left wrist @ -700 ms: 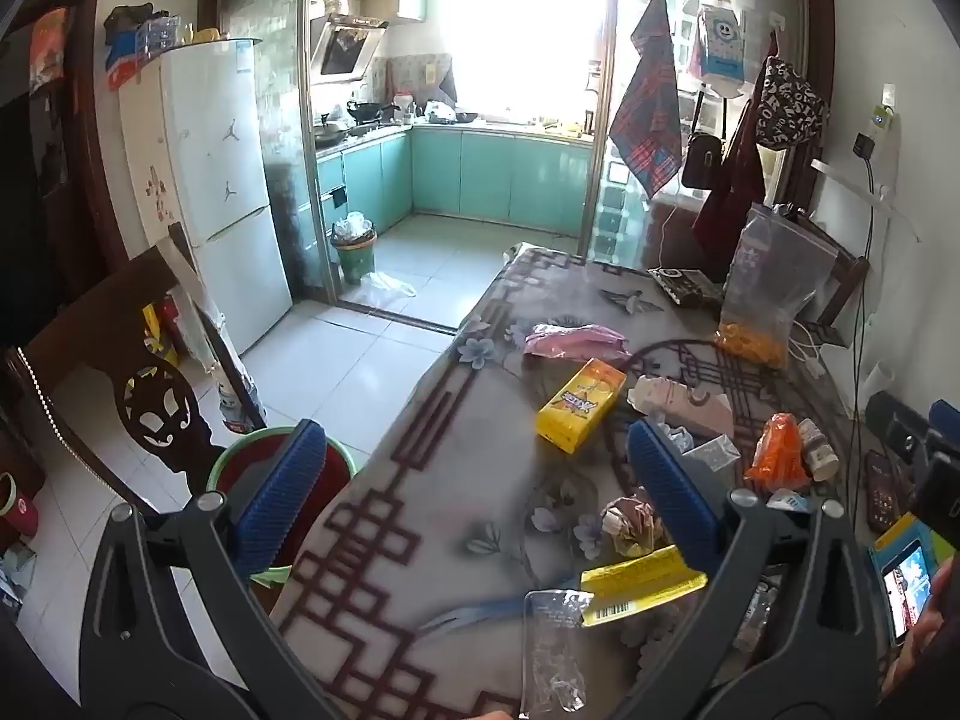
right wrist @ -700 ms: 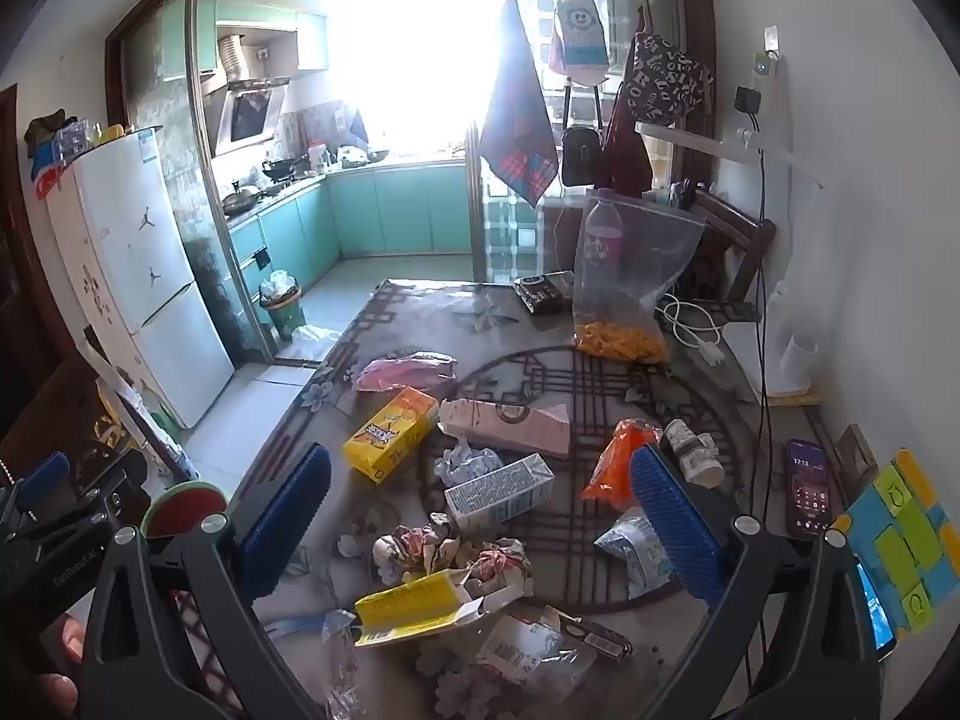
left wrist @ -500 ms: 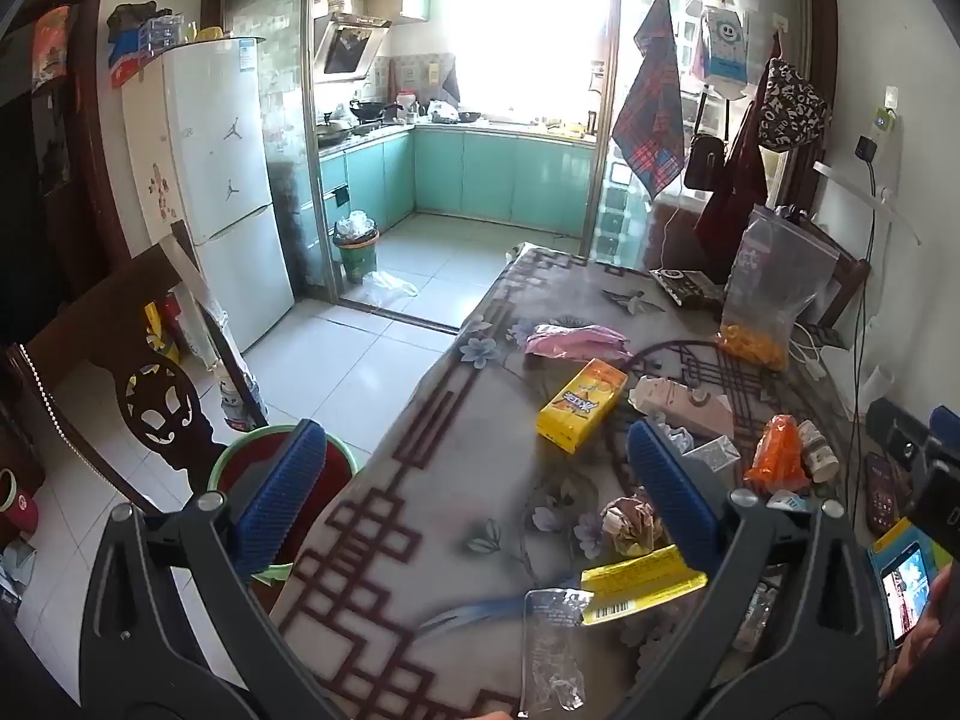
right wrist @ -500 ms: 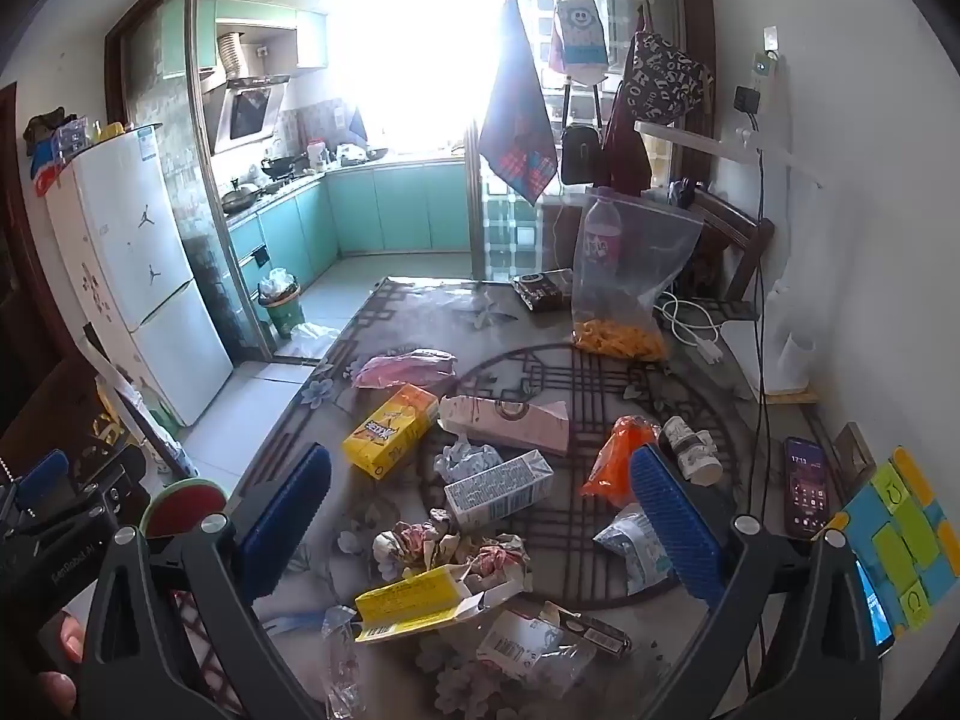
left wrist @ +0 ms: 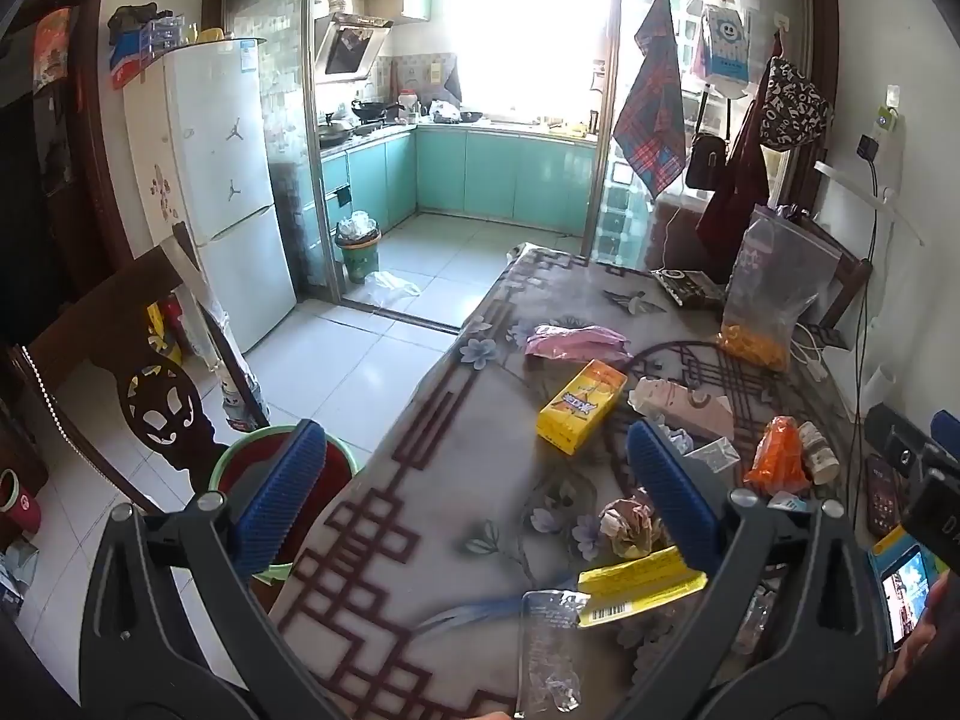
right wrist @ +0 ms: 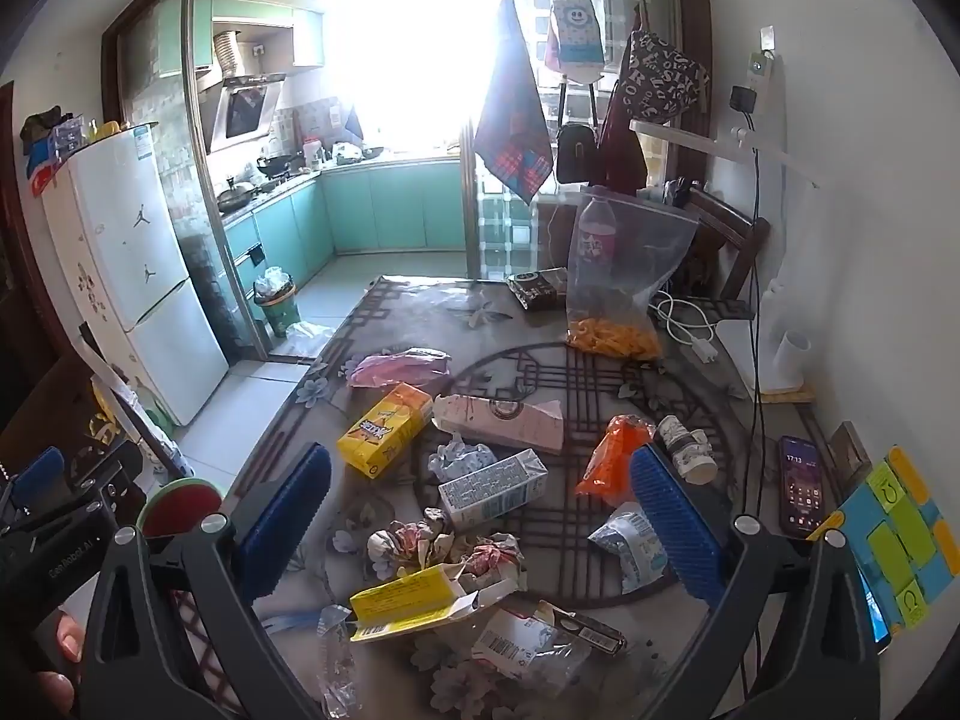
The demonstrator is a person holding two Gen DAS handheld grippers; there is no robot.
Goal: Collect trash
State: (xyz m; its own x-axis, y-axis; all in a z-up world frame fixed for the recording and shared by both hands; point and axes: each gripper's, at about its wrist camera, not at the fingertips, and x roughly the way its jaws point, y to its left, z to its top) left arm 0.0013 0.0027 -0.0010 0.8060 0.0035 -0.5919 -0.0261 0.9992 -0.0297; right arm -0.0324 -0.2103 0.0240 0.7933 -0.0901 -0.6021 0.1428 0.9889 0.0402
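Blue claw fingers point(right wrist: 675, 525) half cover a crumpled wrapper point(right wrist: 630, 543).

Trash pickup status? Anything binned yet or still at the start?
Done: nothing that shows; what little shows of the bin beside the table holds no trash. In hand: nothing; the left tool and right tool are both open and hover over the litter. Left: yellow box, pink carton, grey carton, orange wrapper, crumpled paper, flattened yellow box.

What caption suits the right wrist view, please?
Open tongs above a table strewn with cartons and wrappers.
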